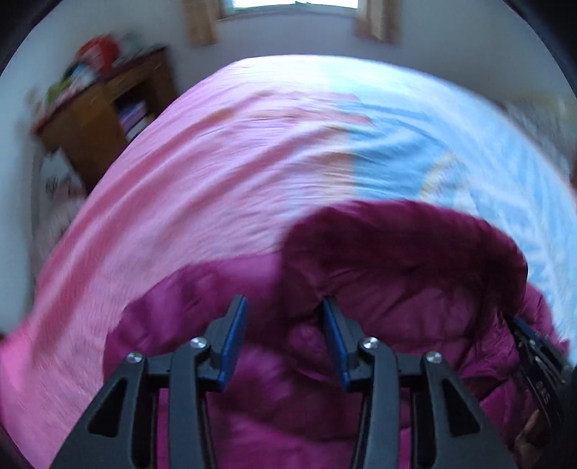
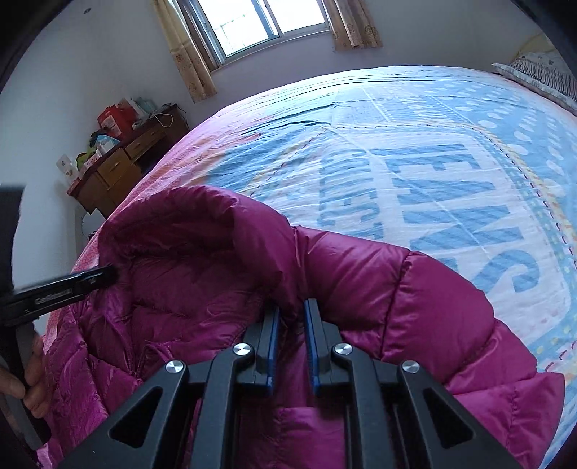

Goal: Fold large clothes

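Note:
A magenta down jacket [image 2: 342, 285] with a dark fur-trimmed hood [image 1: 404, 245] lies on the near edge of the bed. In the left wrist view, which is motion-blurred, my left gripper [image 1: 285, 306] is open above the jacket [image 1: 252, 378], next to the fur trim. My right gripper [image 2: 291, 306] is shut on a fold of the jacket by the shoulder and sleeve. The right gripper also shows at the right edge of the left wrist view [image 1: 533, 346]. The left gripper shows at the left of the right wrist view [image 2: 72, 285].
The bed has a pink and blue printed sheet [image 2: 414, 173]. A wooden desk [image 2: 119, 169] piled with items stands by the wall at the left. A window with curtains [image 2: 259, 25] is behind the bed. A pillow [image 2: 541, 75] lies at the far right.

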